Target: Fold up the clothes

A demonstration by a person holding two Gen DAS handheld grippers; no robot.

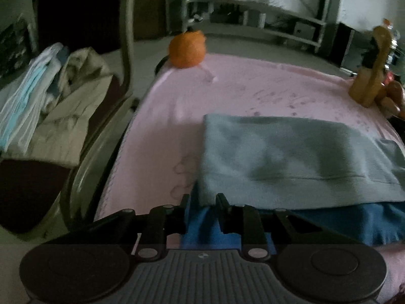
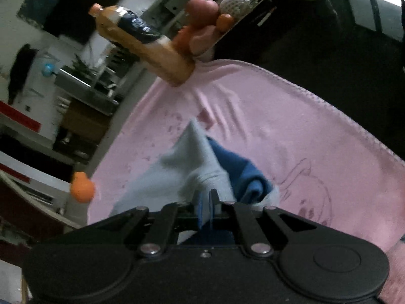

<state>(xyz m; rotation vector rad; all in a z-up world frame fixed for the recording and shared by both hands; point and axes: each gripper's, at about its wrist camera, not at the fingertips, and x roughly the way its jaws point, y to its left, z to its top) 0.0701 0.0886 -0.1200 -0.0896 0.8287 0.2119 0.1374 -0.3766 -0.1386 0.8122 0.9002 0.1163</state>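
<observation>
A two-tone garment (image 1: 291, 157), pale blue over darker blue, is laid on a pink blanket (image 1: 177, 106) just ahead of both grippers. The left gripper (image 1: 202, 202) is held at the garment's near left corner with its jaws slightly parted; dark blue cloth is seen between them, but whether it is actually pressed cannot be told. The right gripper (image 2: 203, 200) is pinched tight on a lifted fold of the same garment (image 2: 192, 167), which rises in a peak beyond its fingertips.

A fold appears to be under way. It is best done with both corners carried at matching height and pace, so that the edge is kept straight and can be laid squarely on the far edge. The cloth should be kept lightly taut between the grippers. The bottle (image 2: 144, 45) ahead of the right gripper and the orange ball (image 1: 187, 49) beyond the left should be cleared.
</observation>
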